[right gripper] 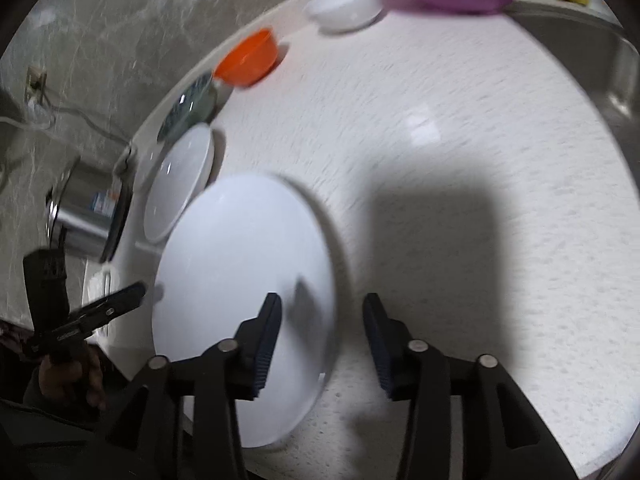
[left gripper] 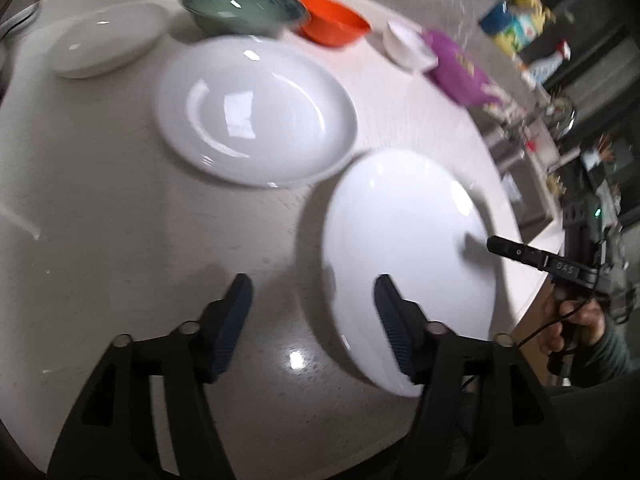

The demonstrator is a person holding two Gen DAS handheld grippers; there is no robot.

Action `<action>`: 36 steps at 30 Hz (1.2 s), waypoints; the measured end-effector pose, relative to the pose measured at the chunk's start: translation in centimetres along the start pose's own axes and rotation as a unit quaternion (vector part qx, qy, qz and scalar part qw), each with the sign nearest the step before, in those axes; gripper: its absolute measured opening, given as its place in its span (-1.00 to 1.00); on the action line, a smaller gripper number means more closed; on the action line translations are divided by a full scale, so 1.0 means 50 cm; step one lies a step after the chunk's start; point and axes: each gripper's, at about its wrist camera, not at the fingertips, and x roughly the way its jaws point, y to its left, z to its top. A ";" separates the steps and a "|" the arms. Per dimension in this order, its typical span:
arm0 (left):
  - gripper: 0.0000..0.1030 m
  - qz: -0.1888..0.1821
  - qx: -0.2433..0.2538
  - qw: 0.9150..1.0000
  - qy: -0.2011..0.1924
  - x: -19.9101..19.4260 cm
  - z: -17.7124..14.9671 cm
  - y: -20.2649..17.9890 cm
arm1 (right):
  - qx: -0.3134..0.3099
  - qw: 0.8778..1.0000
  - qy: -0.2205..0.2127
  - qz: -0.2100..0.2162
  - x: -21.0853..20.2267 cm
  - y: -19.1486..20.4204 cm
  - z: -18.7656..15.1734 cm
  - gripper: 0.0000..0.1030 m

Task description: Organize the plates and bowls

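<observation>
Both pairs of fingers stood apart, gripping nothing: the left gripper (left gripper: 312,320) and right gripper (right gripper: 322,344) each straddled the near plate's (left gripper: 404,248) rim. Bare worktop (right gripper: 460,128) lay rightward.

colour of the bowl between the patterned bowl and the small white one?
Orange bowl; clearest in the left wrist view.

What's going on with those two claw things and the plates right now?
Left tool open, right tool open, nothing gripped. Nearest white plate flat on counter between them. Nothing blocking.
</observation>
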 end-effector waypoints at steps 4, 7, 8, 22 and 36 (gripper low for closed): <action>0.38 -0.011 -0.029 0.999 -0.020 -0.053 0.019 0.060 | 0.010 0.999 -0.050 -0.006 -0.054 -0.006 0.040 0.05; 0.38 0.003 -0.035 0.999 -0.034 -0.079 0.059 0.098 | -0.003 0.997 -0.073 0.012 -0.068 0.027 0.082 0.24; 0.38 0.005 -0.034 0.999 -0.041 -0.085 0.073 0.104 | -0.010 0.997 -0.077 0.024 -0.064 0.046 0.100 0.28; 0.99 0.033 -0.032 0.998 -0.036 -0.030 0.209 0.161 | -0.085 0.986 0.045 0.135 0.215 0.279 0.293 0.65; 0.84 0.087 -0.050 0.995 0.012 0.044 0.261 0.169 | -0.056 0.984 0.095 0.139 0.302 0.245 0.308 0.53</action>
